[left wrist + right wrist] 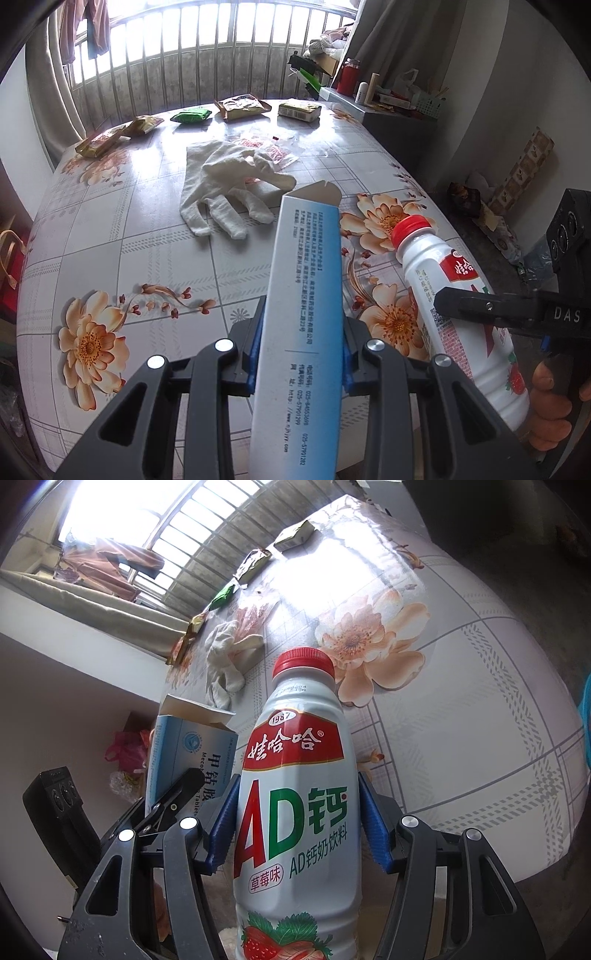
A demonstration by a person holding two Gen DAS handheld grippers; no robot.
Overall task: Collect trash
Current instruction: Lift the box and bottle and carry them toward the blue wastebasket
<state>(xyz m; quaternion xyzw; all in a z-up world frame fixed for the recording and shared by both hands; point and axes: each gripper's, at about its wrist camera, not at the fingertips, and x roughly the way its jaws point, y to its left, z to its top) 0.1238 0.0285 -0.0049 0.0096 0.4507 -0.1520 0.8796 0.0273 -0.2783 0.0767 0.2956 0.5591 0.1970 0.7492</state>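
Observation:
My left gripper is shut on a tall blue and white medicine box, its top flap open, held above the table's near edge. The same box shows at the left of the right wrist view. My right gripper is shut on a white drink bottle with a red cap and a strawberry label; the blue pads press its sides. This bottle appears to the right of the box, with a gloved hand behind it. A white cloth glove lies mid-table.
A floral tablecloth covers the table. Snack wrappers, a green packet and a small carton lie along its far edge by the barred window. A clear wrapper lies beside the glove. A cluttered shelf stands at the right.

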